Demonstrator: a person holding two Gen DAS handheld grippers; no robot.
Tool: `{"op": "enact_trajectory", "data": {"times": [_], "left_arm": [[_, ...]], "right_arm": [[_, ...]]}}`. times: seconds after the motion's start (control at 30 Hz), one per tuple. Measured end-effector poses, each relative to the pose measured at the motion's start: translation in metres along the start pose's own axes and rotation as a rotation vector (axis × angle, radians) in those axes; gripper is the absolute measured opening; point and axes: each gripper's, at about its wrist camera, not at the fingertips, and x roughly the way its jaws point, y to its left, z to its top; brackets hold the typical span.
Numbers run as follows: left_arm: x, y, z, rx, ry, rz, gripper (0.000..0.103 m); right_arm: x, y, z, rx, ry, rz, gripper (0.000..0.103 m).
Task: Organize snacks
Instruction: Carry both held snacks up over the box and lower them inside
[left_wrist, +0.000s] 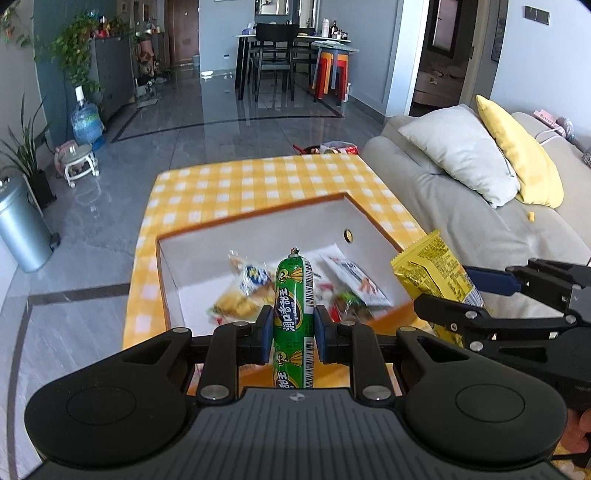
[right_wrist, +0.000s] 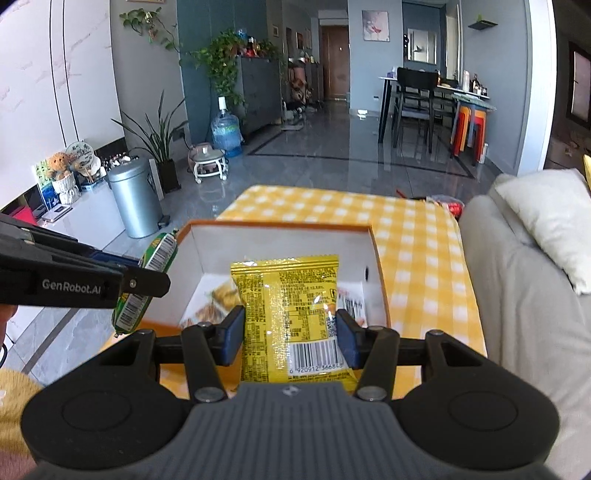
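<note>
**Both grippers carry a snack at the near edge of the box**

A grey sofa (left_wrist: 461, 206) runs along the right edge of the table, bearing a white cushion (left_wrist: 461, 155) and a yellow cushion (left_wrist: 517, 155). The low table wears a yellow-and-white checked cloth (left_wrist: 236, 184) and stands on a glossy grey tiled floor. On the cloth sits an open box (left_wrist: 258, 225) with an orange rim and white inner walls, one wall pierced by a small round hole; its far corner points toward the far right corner of the table. Several wrapped snacks (left_wrist: 295, 291) lie loose on the box floor, blurred in both views. More red packets (left_wrist: 332, 148) show just beyond the table's far edge.

Across the room stand a dining table with dark chairs (left_wrist: 273, 59), stacked orange stools (left_wrist: 328, 70), a dark cabinet with trailing plants, a water jug (right_wrist: 226, 133) and a silver pedal bin (right_wrist: 135, 203) by the left wall.

The left gripper (left_wrist: 293, 330) is closed on a green sausage stick (left_wrist: 293, 317), held upright over the near edge of the box; its wrapper carries yellow Chinese characters, a cartoon face and a barcode. The right gripper (right_wrist: 290, 338) is clamped on a yellow snack packet (right_wrist: 291, 314), also upright at the near edge, just right of the sausage. The packet's back shows dense small print, too fine to read, and a barcode numbered 6 920912 366848. The side of the left gripper reads "GenRobot.AI" in the right wrist view.
</note>
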Motion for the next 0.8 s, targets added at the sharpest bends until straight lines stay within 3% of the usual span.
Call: {"op": "enact_trajectory", "data": {"times": [0.33, 0.8], "left_arm": [[0.034, 0.009, 0.028, 0.012, 0.055, 0.003, 0.025], [0.113, 0.023, 0.023, 0.026, 0.242, 0.028, 0.025]], "right_arm": [[0.043, -0.009, 0.039, -0.041, 0.015, -0.011, 0.05], [0.142, -0.005, 0.052, -0.123, 0.222, -0.047, 0.05]]}}
